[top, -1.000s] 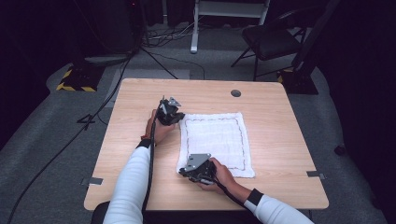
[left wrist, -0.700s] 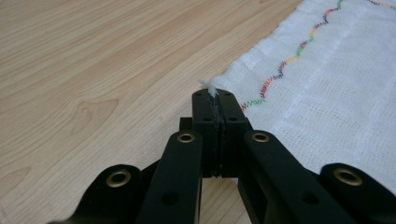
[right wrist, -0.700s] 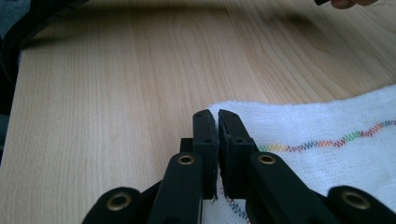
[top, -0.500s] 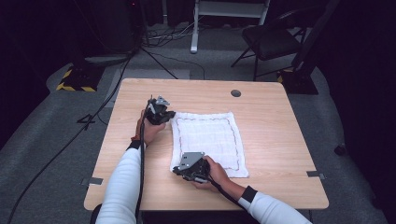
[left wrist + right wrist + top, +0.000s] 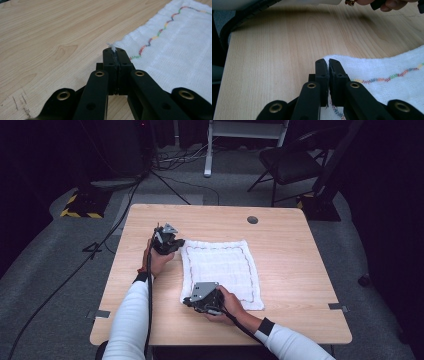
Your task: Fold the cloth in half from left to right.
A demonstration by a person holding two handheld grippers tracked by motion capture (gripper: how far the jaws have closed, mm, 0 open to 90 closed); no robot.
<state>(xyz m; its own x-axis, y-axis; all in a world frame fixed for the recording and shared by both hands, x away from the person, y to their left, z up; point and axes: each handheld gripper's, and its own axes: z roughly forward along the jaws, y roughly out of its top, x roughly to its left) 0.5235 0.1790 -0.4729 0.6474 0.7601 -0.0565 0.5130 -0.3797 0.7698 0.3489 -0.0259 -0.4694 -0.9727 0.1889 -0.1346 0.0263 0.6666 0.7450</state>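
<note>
Lying flat on the wooden table [image 5: 300, 270], the white cloth [image 5: 220, 270] with rainbow zigzag stitching has its far-left corner clamped in the left gripper [image 5: 115, 53]. At its near-left corner, the right gripper [image 5: 326, 65] pinches the cloth's edge between nearly closed jaws.

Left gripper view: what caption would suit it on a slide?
Black tongs shut on the corner of a white cloth with rainbow zigzag stitching, on a wooden table.
</note>
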